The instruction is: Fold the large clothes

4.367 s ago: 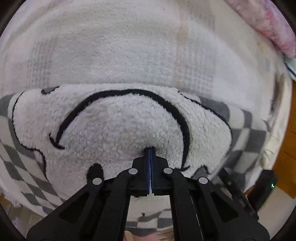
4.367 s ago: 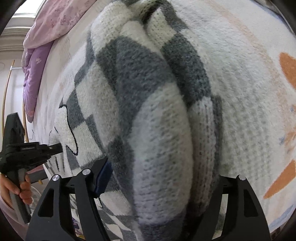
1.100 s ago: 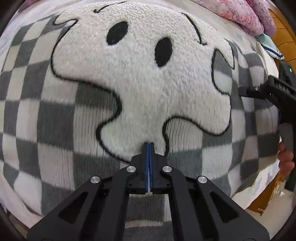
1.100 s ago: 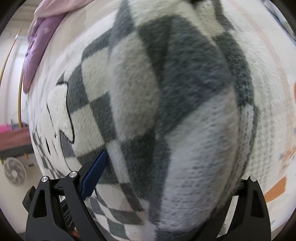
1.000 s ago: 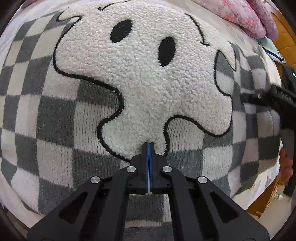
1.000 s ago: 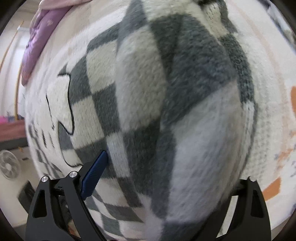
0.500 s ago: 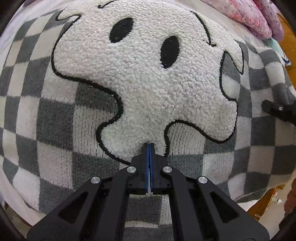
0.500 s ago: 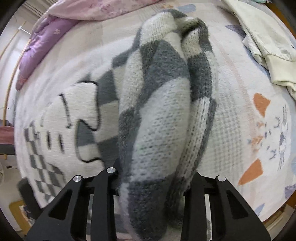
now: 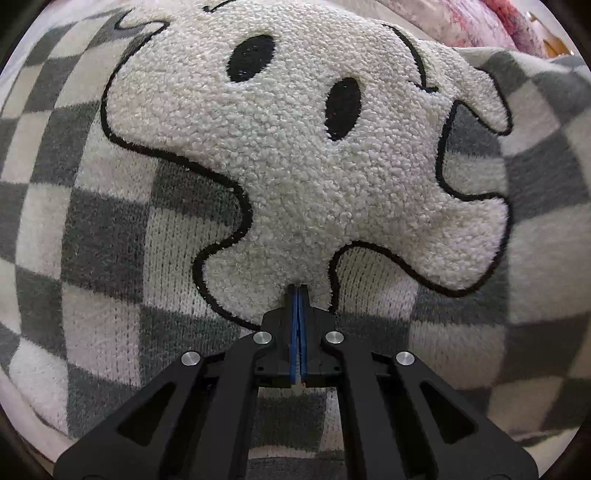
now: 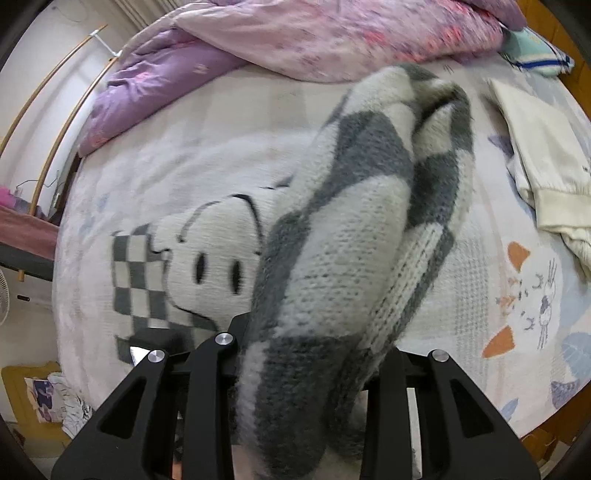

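Note:
A grey-and-white checkered sweater with a fleecy white ghost patch lies spread on the bed. My left gripper is shut, its blue pads together and its tip touching the patch's lower edge; nothing shows between the pads. In the right wrist view a thick bunched fold of the sweater hangs lifted above the bed. My right gripper is shut on that fold, and the knit hides its fingertips. The ghost patch lies flat below to the left.
The bed sheet has cartoon prints. A pink and purple quilt is heaped at the far end. A cream garment lies at the right, with a teal pillow beyond it. Floor clutter lies beside the bed.
My right gripper went from wide around the sweater's fold to clamped on it, then rose with it. The left gripper edged in over the patch; the other gripper left its view.

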Available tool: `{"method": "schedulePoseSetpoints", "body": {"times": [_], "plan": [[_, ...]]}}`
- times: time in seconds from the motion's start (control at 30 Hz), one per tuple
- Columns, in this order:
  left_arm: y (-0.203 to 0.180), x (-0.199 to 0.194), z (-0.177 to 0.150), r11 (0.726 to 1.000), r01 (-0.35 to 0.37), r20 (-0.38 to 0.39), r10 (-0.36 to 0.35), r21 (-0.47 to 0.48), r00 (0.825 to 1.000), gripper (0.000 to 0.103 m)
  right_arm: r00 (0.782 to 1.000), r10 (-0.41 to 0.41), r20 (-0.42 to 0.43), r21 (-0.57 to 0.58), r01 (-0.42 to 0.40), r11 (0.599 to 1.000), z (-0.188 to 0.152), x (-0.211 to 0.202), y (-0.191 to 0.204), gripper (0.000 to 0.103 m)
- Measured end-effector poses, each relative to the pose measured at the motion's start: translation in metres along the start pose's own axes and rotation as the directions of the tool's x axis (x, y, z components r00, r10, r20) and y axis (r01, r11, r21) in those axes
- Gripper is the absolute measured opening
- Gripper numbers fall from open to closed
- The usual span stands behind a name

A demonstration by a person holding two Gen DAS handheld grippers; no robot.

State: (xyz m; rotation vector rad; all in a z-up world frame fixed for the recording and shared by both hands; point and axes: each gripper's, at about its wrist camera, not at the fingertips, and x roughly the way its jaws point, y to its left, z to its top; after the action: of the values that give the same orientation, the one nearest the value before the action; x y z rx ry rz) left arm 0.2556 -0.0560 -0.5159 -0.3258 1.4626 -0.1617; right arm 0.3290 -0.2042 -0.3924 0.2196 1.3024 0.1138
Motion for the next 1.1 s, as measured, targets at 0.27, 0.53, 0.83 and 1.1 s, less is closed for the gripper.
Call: {"method": "schedulePoseSetpoints", "body": {"times": [0.27,0.53,0.83,1.1], "plan": [[0.018,0.003,-0.002,0.993,0.113,0.009,-0.114,0.038,0.993,0.002,0.997,-0.076,0.011,-0.160,0.077,0.984,0.001,-0.006,0.089,0.029],[0.052,-0.030,0.003,0.977,0.210,0.030,-0.210,0.028,0.977,0.000,0.992,-0.129,-0.015,-0.269,0.120,0.956,0.002,0.005,0.157,0.029],[0.170,-0.126,0.008,0.986,0.104,0.131,-0.086,-0.131,0.988,0.000,0.991,-0.043,-0.128,-0.335,-0.002,0.942,0.006,0.055,0.252,0.029],[0.260,-0.178,0.017,0.968,-0.039,0.168,0.083,-0.246,0.982,0.000,0.971,0.003,-0.240,-0.342,-0.088,0.936,-0.009,0.110,0.305,0.029]]}}
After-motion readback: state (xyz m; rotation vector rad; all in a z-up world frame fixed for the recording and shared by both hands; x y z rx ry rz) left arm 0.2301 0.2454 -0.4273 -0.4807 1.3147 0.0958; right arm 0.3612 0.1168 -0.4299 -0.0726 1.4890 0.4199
